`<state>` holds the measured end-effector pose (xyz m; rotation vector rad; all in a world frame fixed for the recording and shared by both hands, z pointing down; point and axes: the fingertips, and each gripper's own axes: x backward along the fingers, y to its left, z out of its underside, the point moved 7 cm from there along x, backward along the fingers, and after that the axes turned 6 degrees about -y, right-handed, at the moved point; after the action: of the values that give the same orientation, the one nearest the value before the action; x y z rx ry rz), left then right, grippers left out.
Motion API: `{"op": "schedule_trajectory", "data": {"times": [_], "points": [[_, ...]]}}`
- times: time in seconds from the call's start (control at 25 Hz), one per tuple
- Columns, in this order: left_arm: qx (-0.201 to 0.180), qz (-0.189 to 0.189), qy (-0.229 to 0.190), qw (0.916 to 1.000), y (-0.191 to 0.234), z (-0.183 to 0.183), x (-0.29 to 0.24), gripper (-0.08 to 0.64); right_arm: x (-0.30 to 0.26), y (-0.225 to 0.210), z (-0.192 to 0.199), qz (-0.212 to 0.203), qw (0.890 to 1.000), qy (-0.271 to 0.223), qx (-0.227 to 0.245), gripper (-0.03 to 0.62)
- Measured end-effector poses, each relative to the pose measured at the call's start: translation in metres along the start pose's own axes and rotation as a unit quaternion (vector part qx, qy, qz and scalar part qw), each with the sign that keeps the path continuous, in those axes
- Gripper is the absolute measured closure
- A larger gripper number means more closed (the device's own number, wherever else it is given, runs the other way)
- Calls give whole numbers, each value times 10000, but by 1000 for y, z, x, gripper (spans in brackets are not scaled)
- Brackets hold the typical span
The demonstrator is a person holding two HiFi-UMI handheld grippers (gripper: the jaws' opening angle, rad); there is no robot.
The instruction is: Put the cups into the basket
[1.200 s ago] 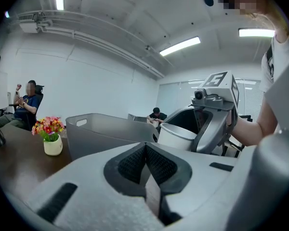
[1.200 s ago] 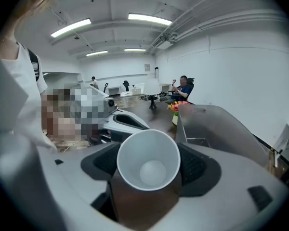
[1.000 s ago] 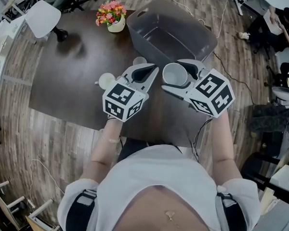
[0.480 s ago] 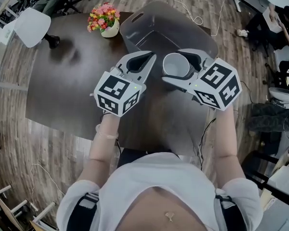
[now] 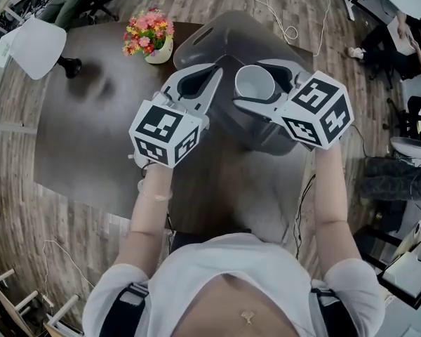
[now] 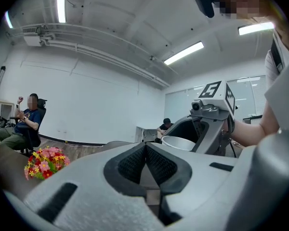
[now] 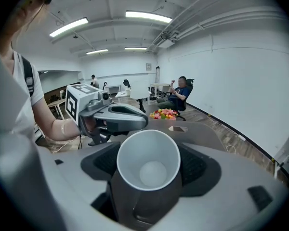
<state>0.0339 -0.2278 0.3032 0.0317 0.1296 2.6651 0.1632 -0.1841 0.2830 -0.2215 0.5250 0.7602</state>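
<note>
In the head view, the left gripper [image 5: 205,77] and the right gripper [image 5: 244,86] are side by side; the smooth grey plastic basket [image 5: 266,137] lies below their jaws. In the left gripper view, the bumpy black pads [image 6: 128,164] are pressed together with nothing between them. In the right gripper view, the jaws squeeze a round cup [image 7: 148,165] from both sides; it is white inside and dark outside.
</note>
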Motion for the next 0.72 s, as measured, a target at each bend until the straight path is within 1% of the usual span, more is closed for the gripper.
{"op": "schedule_trajectory", "data": {"times": [0.28, 0.52, 0.72], "points": [[-34, -281, -29, 9996, 25, 3, 2, 549, -38, -37, 8, 40, 9998, 175, -118, 219], [26, -269, 9, 9996, 28, 16, 3, 549, -74, -55, 32, -62, 9991, 414, 9, 219], [85, -242, 18, 9997, 32, 19, 8, 549, -100, -71, 46, -77, 9981, 590, 155, 219]]}}
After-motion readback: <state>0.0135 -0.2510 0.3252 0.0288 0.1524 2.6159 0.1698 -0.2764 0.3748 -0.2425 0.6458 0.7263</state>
